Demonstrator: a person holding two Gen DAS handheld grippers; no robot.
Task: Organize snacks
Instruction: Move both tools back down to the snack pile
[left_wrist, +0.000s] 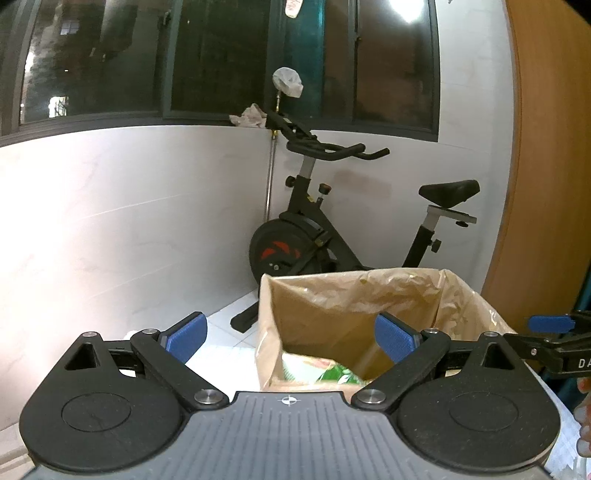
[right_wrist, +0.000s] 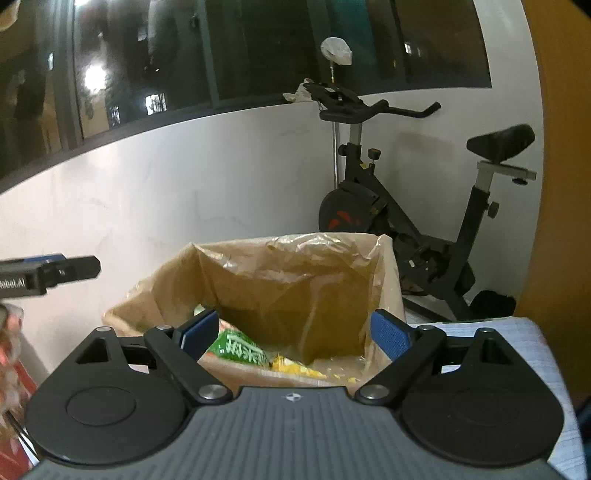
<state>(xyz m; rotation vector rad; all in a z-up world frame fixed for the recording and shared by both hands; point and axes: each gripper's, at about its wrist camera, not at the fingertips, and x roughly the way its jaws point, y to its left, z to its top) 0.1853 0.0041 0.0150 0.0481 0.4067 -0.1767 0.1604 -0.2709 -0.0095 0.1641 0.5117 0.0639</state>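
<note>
A cardboard box (left_wrist: 269, 332) lined with clear plastic stands ahead of both grippers; it also shows in the right wrist view (right_wrist: 258, 280). A green snack packet (right_wrist: 240, 347) and a yellow packet (right_wrist: 295, 369) lie at its bottom; the green packet also shows in the left wrist view (left_wrist: 332, 373). My left gripper (left_wrist: 291, 338) is open and empty above the box's near left edge. My right gripper (right_wrist: 295, 332) is open and empty above the box's near rim. The right gripper also shows at the right edge of the left wrist view (left_wrist: 550, 325). The left gripper shows at the left edge of the right wrist view (right_wrist: 48, 271).
A black exercise bike (left_wrist: 332, 229) stands behind the box against the white wall, also in the right wrist view (right_wrist: 424, 206). Dark windows run above. A wooden panel (left_wrist: 546, 166) rises on the right. A pale cloth-covered surface (right_wrist: 517, 332) lies right of the box.
</note>
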